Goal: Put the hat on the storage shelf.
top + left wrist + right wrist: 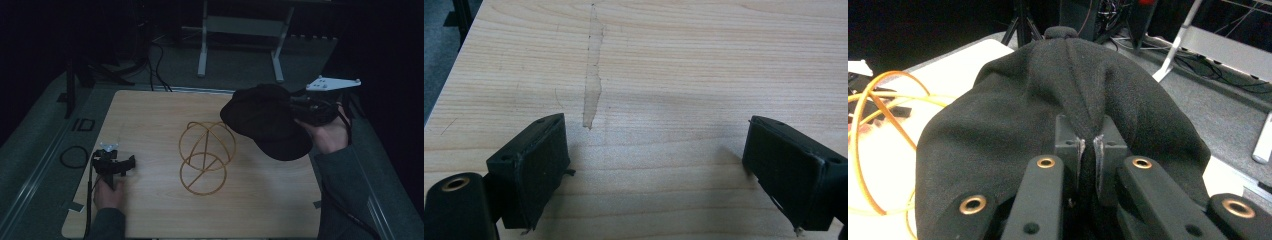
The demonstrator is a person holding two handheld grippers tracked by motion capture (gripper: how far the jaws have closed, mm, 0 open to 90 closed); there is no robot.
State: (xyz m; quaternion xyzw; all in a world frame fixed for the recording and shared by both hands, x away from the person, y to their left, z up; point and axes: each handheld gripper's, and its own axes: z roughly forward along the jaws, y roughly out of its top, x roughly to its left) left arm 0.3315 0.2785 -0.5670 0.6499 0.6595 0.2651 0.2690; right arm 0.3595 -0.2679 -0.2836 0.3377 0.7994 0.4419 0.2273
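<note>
A black cap (267, 120) hangs above the right side of the wooden table (150, 210), pinched by my right gripper (295, 111). In the right gripper view the jaws are shut on a fold of the black cap (1068, 100), my right gripper (1090, 145) close behind the crown. A yellow wire stand (205, 156) made of rings sits at the table's middle, and its loops (873, 110) show to the left in the right gripper view. My left gripper (122, 165) rests low at the table's left, open, with bare wood between its jaws (659, 165).
A pale scuff mark (593, 70) runs along the wood ahead of the left gripper. A black cable loop (74, 156) lies off the table's left edge. A white metal frame (240, 45) and cables stand on the floor beyond the far edge.
</note>
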